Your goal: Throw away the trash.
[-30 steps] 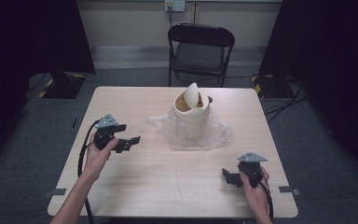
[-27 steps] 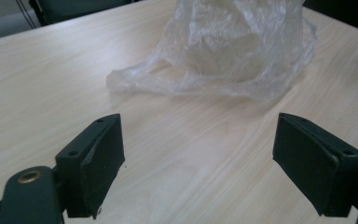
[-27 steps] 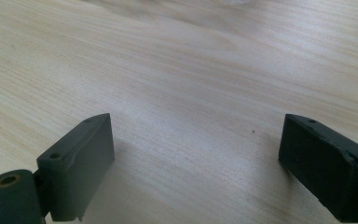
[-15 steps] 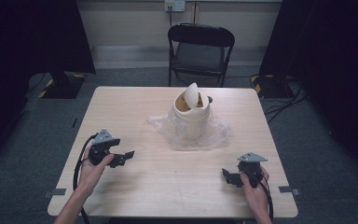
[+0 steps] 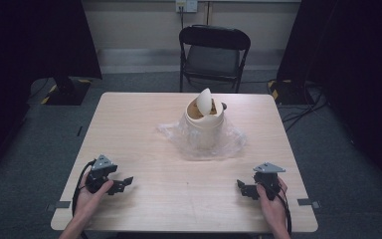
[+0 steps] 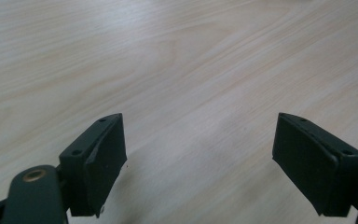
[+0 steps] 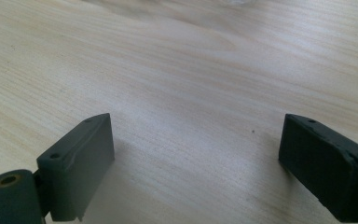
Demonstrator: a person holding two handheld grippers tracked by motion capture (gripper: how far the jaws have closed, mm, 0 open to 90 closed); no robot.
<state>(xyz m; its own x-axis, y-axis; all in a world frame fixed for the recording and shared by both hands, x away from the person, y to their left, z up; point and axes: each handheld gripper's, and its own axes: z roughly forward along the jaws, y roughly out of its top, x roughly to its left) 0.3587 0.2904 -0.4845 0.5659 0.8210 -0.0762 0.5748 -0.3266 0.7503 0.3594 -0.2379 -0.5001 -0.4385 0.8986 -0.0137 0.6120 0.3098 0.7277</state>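
High view: the left gripper rests low at the near left of the table, jaws wide apart, nothing between them. The right gripper sits at the near right, jaws also wide and empty. The bin stands upright at the table's middle, far from both, its long axis vertical, its lid tilted up, a clear bag spread around its base.

Left gripper view: the left gripper gapes over bare wood.

Right gripper view: the right gripper does likewise.
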